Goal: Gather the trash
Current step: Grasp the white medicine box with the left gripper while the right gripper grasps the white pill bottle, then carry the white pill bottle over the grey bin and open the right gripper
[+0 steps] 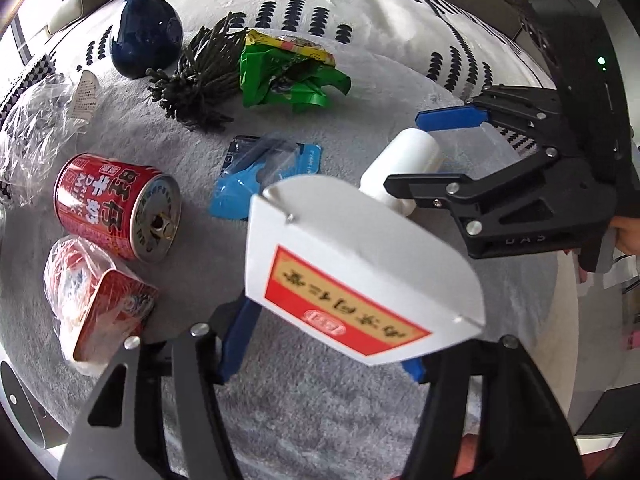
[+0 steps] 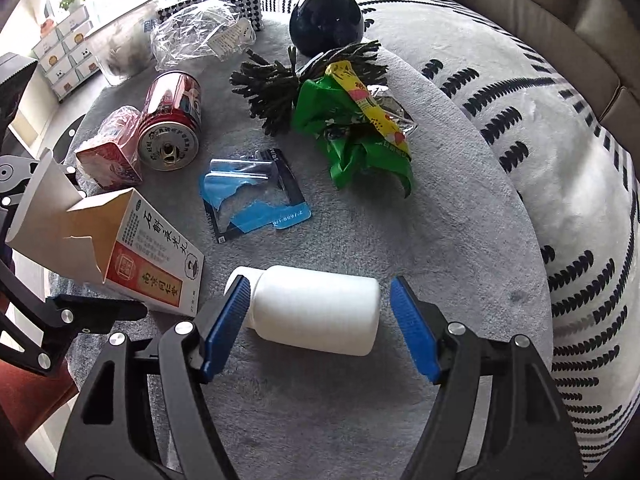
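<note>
Box (image 1: 360, 276) clamped in left tongs (image 1: 320, 350), flap open, inside looks empty. Right tongs (image 2: 316, 326) open, straddling white bottle (image 2: 316, 310) lying on tabletop (image 2: 320, 420). Only right view shows box's open end; can (image 2: 170, 120) beyond.

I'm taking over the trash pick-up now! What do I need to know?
Left tool: shut on the open medicine box, lifted above the grey mat.
Right tool: open, straddling the white bottle lying on the mat; not gripped yet.
Still lying on the mat: red can, red carton, blue blister pack, green wrapper, clear plastic bag.
No bin in view.
</note>
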Demonstrator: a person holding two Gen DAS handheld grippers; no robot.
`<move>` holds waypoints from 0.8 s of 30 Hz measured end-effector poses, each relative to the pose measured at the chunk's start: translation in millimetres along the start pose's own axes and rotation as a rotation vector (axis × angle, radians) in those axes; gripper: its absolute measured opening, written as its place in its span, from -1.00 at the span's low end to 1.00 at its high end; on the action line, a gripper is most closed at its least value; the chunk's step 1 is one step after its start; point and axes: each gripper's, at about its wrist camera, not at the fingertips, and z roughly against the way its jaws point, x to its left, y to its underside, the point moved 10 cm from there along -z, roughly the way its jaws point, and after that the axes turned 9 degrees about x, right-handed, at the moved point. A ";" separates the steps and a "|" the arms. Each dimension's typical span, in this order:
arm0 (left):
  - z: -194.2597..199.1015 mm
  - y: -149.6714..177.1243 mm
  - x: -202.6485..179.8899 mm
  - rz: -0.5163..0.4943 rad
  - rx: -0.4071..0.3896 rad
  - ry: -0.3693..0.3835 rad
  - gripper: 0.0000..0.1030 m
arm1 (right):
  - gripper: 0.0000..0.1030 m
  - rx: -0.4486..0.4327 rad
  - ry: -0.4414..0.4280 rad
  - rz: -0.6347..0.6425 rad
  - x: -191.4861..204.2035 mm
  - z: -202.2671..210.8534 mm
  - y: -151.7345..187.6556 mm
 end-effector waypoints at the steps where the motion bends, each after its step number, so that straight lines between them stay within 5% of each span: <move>1: 0.0 0.2 0.0 0.003 0.001 0.001 0.18 | 0.35 0.003 -0.007 -0.004 0.5 -1.5 1.6; 13: 0.2 1.9 -0.2 0.003 0.010 0.005 0.18 | 0.59 0.010 -0.025 -0.045 14.2 -7.0 11.8; 24: 3.3 8.5 1.6 0.019 0.002 0.023 0.18 | 0.67 0.028 0.044 -0.068 16.1 -17.8 11.2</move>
